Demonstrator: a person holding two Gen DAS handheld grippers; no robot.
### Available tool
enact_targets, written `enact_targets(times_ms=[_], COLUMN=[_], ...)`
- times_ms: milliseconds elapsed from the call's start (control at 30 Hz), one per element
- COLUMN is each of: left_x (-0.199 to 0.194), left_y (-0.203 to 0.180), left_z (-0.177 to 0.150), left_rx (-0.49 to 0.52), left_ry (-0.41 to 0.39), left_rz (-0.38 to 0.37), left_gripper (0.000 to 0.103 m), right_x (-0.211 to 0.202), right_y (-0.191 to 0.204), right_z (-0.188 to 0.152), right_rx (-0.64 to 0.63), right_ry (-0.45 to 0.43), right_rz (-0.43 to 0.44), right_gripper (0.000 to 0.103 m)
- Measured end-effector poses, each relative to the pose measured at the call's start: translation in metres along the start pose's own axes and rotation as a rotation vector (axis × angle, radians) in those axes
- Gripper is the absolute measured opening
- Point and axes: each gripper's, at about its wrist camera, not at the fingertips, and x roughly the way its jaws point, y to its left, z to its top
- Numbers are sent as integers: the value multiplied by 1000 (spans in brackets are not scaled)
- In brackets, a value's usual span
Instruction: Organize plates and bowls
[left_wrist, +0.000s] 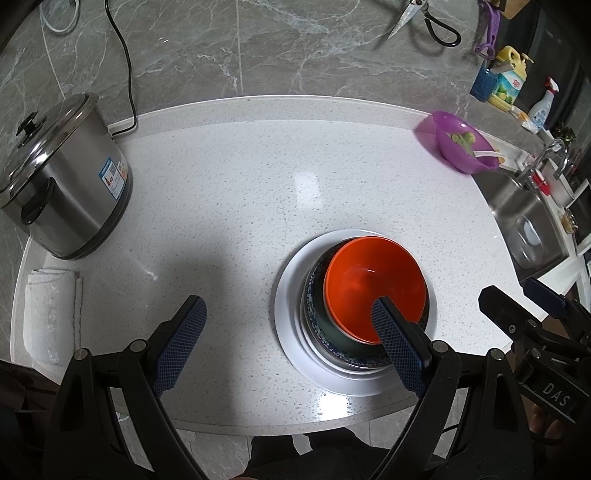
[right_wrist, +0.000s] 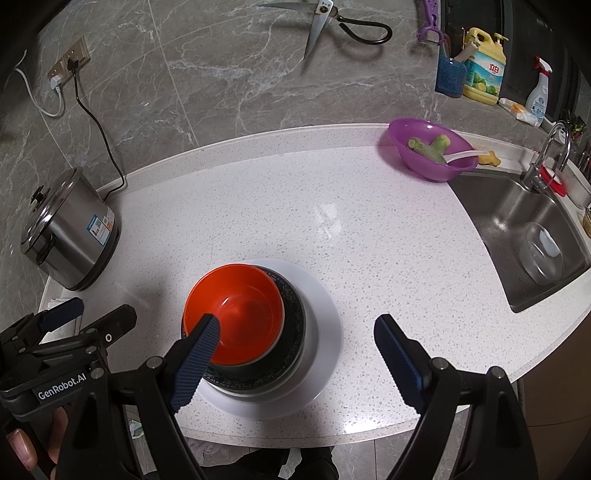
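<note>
Left wrist view: the left gripper (left_wrist: 288, 314) hangs wide open over the white speckled counter (left_wrist: 240, 192), nothing between its fingers; its right finger overlaps the near rim of the orange bowl (left_wrist: 369, 280), though contact cannot be told; that bowl sits atop a dark patterned bowl (left_wrist: 317, 325), which rests on a stack of white plates (left_wrist: 291, 332) near the counter's front edge. Right wrist view: the right gripper (right_wrist: 295, 328) also stands wide open and empty above the counter (right_wrist: 369, 240), its left finger crossing in front of the orange bowl (right_wrist: 236, 306), the dark bowl (right_wrist: 291, 332) and plates (right_wrist: 325, 332) lying between and just beyond the fingers; a steel pot (right_wrist: 70, 236) stands at the far left, its cord running up the grey tiled wall; a purple bowl (right_wrist: 432, 151) with green vegetable pieces sits beside the sink (right_wrist: 517, 229) at right; scissors (right_wrist: 332, 22) hang on the wall; the left gripper (right_wrist: 96, 314) shows at lower left, held by a hand (right_wrist: 40, 439).
</note>
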Motion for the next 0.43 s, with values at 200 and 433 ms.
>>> enact_targets(times_ms=[200,433], left_x=[-2,-2], left_y=[-2,-2], left_z=[-1,-1], left_rx=[1,-4], left_ry=[-12,-13], left_rz=[12,20], left_gripper=[91,91], right_x=[2,4], right_y=[-1,-2], right_z=[0,2], right_rx=[-2,-4], right_ry=[3,8], right_rz=[1,4], right_gripper=[87,87])
